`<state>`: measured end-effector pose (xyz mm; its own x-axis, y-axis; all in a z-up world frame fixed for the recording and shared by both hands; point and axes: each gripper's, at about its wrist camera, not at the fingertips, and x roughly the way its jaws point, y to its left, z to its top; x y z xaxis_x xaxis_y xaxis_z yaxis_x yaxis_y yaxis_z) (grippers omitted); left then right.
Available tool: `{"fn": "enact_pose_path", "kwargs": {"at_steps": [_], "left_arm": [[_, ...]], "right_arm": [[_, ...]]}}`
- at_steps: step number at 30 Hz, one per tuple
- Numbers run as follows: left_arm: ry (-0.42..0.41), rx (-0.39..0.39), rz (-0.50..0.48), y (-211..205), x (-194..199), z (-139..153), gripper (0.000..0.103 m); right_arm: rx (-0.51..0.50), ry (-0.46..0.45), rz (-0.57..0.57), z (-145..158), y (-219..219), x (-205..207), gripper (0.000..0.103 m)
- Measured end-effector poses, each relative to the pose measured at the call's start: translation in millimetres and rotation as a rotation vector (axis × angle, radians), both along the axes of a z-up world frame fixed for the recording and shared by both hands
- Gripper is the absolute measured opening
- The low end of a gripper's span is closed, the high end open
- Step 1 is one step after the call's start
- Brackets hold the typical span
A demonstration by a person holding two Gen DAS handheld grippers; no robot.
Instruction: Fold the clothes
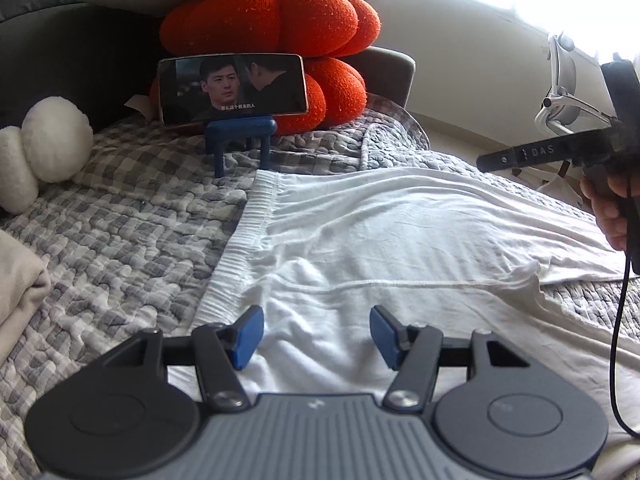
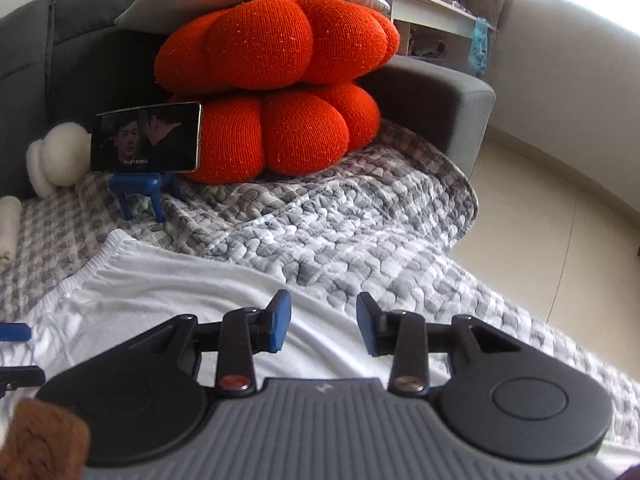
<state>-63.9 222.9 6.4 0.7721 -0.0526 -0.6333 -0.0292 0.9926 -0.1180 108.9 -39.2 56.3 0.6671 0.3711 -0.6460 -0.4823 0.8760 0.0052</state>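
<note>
A white garment point(image 1: 400, 240) with a ribbed elastic band along its left edge lies spread flat on the grey checked quilt point(image 1: 120, 240). My left gripper point(image 1: 316, 336) hovers low over its near part, blue pads point(image 1: 250, 336) apart with nothing between them. The right wrist view has the same garment point(image 2: 180, 280) under my right gripper point(image 2: 323, 322), which is open and empty above the cloth's far edge. A hand point(image 1: 608, 208) holds that right gripper's black body point(image 1: 560, 152) at the right of the left wrist view. A blue fingertip point(image 2: 16, 332) of the left gripper shows at the left edge.
A phone point(image 1: 232, 88) on a blue stand point(image 1: 240, 136) plays video just behind the garment. Two orange pumpkin cushions point(image 2: 272, 88) are stacked behind it, a white plush point(image 1: 52, 152) sits at the left, and a beige cloth point(image 1: 20, 280) lies by the left edge. The quilt's edge point(image 2: 460, 216) drops to the floor point(image 2: 540, 248) on the right.
</note>
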Motion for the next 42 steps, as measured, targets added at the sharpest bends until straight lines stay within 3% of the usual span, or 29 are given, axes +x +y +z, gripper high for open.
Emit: {"fn": "enact_pose_path", "kwargs": {"at_steps": [3, 6, 9, 20, 26, 36, 42], "left_arm": [[-0.002, -0.004, -0.010, -4, 1, 2, 0.060], [-0.009, 0.004, -0.026, -10, 0, 5, 0.060], [-0.013, 0.012, -0.035, -11, -2, 7, 0.061], [-0.013, 0.011, -0.048, -18, -4, 12, 0.061], [-0.002, 0.009, -0.034, -16, -9, 12, 0.061], [0.033, 0.010, -0.008, -6, -19, 5, 0.062], [0.030, 0.001, -0.005, -6, -20, 7, 0.062]], "right_arm": [[0.018, 0.068, 0.016, -10, -10, -10, 0.040], [-0.031, 0.131, 0.089, -24, -9, -26, 0.040], [-0.092, 0.098, 0.139, -28, -13, -49, 0.039], [-0.078, 0.115, 0.148, -30, -38, -88, 0.036], [0.043, 0.114, 0.022, -22, -72, -88, 0.032], [0.056, 0.122, -0.129, -31, -125, -91, 0.032], [0.090, 0.119, -0.242, -32, -170, -102, 0.023]]}}
